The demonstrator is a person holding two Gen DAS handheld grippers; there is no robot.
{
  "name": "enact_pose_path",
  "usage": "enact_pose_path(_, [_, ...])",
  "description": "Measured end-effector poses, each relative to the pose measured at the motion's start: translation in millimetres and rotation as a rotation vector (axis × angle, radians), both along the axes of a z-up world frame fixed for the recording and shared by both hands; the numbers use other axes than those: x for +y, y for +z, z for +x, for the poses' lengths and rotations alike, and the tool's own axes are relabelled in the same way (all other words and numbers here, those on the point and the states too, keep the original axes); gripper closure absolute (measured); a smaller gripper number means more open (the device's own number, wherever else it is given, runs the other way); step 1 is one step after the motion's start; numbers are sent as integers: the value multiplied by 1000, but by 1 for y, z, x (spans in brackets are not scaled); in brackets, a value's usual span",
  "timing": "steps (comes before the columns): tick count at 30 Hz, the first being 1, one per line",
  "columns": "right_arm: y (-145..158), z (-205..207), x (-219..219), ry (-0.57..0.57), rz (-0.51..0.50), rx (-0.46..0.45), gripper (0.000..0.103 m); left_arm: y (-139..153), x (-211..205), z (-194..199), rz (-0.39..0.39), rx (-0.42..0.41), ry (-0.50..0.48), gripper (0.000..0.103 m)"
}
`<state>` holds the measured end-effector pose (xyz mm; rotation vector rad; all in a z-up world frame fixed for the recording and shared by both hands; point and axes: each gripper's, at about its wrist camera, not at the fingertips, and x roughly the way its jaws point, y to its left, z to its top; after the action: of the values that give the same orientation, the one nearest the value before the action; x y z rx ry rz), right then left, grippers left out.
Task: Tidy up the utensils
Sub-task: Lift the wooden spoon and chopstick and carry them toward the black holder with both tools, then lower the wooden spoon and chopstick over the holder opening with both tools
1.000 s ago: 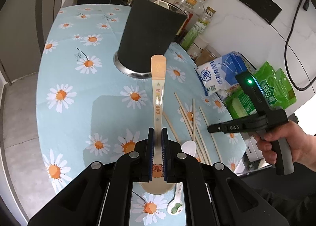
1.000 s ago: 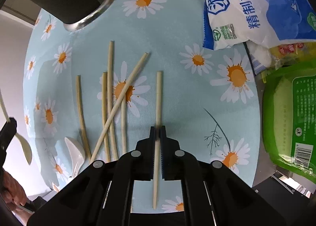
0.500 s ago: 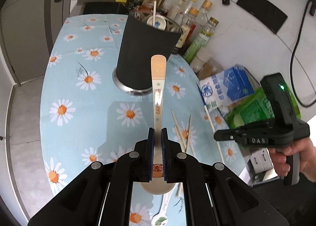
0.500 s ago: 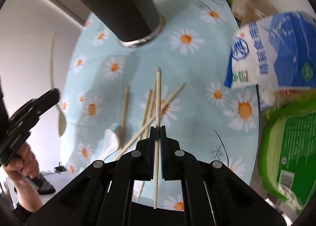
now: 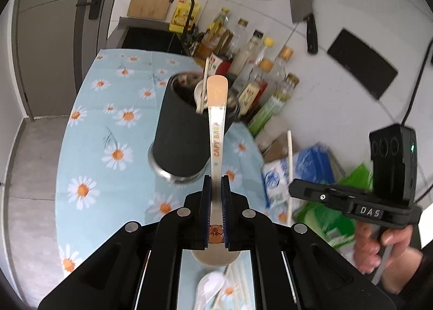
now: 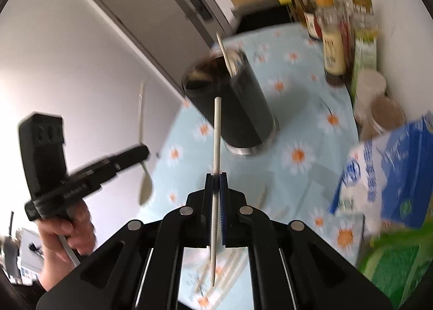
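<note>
My left gripper (image 5: 215, 188) is shut on a cream spoon (image 5: 217, 120) printed "CAPY BARA"; its handle tip reaches over the rim of the black utensil holder (image 5: 184, 131). The holder stands on the daisy tablecloth and holds a spoon and a chopstick. My right gripper (image 6: 215, 180) is shut on a pale chopstick (image 6: 216, 131) that points toward the same holder (image 6: 238, 109). The right gripper also shows in the left wrist view (image 5: 293, 188), held in the air at the right. A white spoon (image 5: 208, 285) and loose chopsticks lie on the table below.
Oil and sauce bottles (image 5: 259, 77) line the wall behind the holder. A blue-white salt bag (image 6: 387, 174) and a green bag (image 6: 392, 264) lie at the right. Two jars (image 6: 379, 109) stand near the bottles. A cleaver (image 5: 303, 9) hangs on the wall.
Both grippers have risen and tilted up from the table. The right gripper lifted its chopstick off the cloth. The spoon's handle has moved from in front of the holder to over its rim.
</note>
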<state>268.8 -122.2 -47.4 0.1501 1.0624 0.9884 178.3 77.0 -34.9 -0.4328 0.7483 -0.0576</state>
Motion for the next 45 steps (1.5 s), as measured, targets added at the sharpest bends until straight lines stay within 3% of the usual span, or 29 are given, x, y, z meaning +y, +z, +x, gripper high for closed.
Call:
enact_pose_path(7, [16, 32, 2, -37, 205, -24, 97, 25, 2, 18, 0, -92, 39, 97])
enact_pose_path(12, [40, 50, 8, -61, 277, -106, 97, 40, 7, 27, 30, -167, 54, 97])
enact_pose_path(18, [76, 62, 17, -131, 309, -283, 97, 57, 6, 39, 82, -272, 65, 97])
enact_pose_path(22, [88, 73, 23, -160, 354, -317, 97, 65, 7, 47, 113, -345, 84, 97])
enact_pose_path(32, [78, 97, 43, -197, 387, -334, 97, 73, 13, 63, 161, -467, 142, 97])
enact_pose_path(45, [72, 118, 58, -227, 401, -347, 97, 47, 24, 93, 166, -506, 150, 97])
